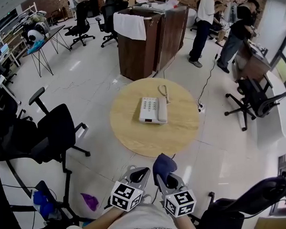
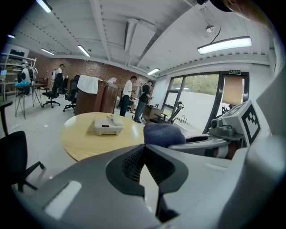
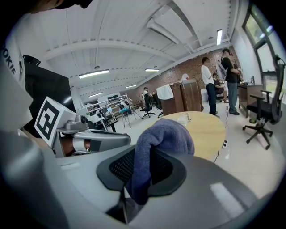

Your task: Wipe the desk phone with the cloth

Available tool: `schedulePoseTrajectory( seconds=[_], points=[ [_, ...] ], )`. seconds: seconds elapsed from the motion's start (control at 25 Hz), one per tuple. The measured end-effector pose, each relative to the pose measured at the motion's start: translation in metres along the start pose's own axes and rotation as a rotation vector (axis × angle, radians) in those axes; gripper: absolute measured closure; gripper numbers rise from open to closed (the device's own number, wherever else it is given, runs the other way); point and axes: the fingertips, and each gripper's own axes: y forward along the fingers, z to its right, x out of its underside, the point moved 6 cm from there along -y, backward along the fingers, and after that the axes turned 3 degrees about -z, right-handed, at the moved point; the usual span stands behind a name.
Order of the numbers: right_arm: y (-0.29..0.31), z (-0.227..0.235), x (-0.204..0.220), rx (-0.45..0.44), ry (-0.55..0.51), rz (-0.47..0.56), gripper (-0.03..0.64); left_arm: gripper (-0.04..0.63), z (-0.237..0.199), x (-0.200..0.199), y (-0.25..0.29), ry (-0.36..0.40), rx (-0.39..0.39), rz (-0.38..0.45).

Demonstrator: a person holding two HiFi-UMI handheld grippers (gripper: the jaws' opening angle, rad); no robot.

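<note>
A white desk phone (image 1: 152, 110) with its handset lies in the middle of a round wooden table (image 1: 134, 136); it also shows in the left gripper view as the phone (image 2: 107, 126) and faintly in the right gripper view as the phone (image 3: 183, 119). Both grippers hang close to my body, short of the table. My right gripper (image 1: 164, 172) is shut on a dark blue cloth (image 3: 161, 143), which bulges out above its jaws as the cloth (image 1: 162, 165). My left gripper (image 1: 138, 174) is shut with nothing in it, its jaws meeting at a point.
A black office chair (image 1: 48, 135) stands left of the table, another chair (image 1: 257, 98) to the right. A brown cabinet (image 1: 146, 39) with a white towel sits beyond the table. Two people (image 1: 219, 21) stand at the back right. A cable (image 1: 206, 84) runs across the floor.
</note>
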Motion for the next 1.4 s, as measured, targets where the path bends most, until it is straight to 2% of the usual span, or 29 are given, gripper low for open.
schedulePoseTrajectory(
  seconds=[0.28, 0.64, 1.08, 1.4],
  points=[
    [0.035, 0.023, -0.021, 0.027, -0.004, -0.028, 0.549, 0.604, -0.035, -0.022, 0.035, -0.009, 0.026, 0.003],
    [0.103, 0.043, -0.073, 0.053, -0.031, -0.057, 0.549, 0.604, -0.101, -0.067, 0.078, -0.032, 0.061, 0.013],
    [0.174, 0.061, -0.143, 0.085, -0.17, -0.078, 0.549, 0.604, -0.169, -0.104, 0.108, -0.09, 0.104, 0.048],
    [0.226, 0.112, -0.198, 0.122, -0.251, -0.149, 0.549, 0.604, -0.196, -0.12, 0.116, -0.084, 0.129, 0.077]
  ],
)
